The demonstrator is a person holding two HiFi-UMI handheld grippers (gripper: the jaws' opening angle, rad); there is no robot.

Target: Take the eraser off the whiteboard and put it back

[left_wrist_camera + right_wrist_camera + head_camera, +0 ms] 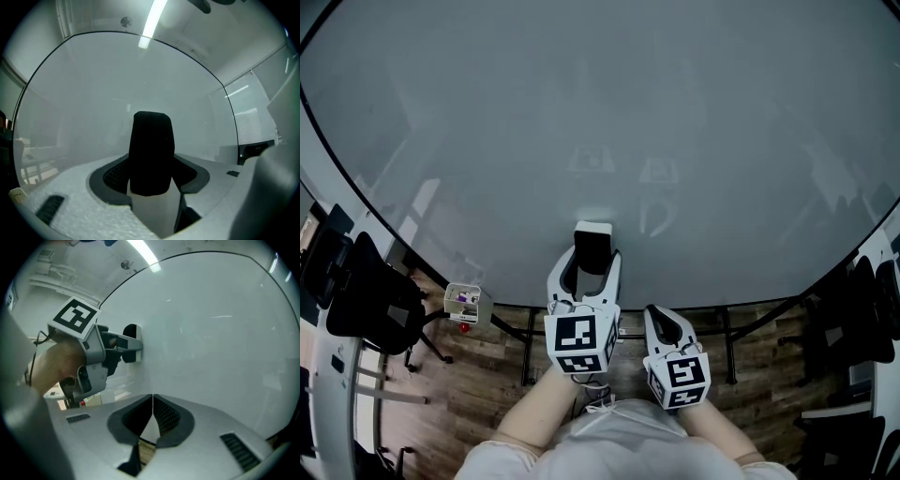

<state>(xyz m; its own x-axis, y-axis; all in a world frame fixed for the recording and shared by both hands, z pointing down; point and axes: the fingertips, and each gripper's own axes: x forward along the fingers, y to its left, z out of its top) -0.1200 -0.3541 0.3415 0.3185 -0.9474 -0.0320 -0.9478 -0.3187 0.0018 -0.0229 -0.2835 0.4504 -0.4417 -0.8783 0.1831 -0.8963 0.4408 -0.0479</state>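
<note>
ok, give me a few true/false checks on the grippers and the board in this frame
1. The left gripper is shut on the eraser. True.
2. The right gripper is open. False: its jaws are together with nothing between them.
3. The whiteboard is covered in writing. False: it is blank, showing only faint reflections.
4. The left gripper reaches further toward the whiteboard than the right gripper. True.

Grey-white whiteboard (600,112): its face lies open to left, right and far side. The only obstacle on it is the black-and-white block eraser (592,242), low at centre, clamped by the left gripper (586,267). A black office chair (370,300) crowds the floor at left.
</note>
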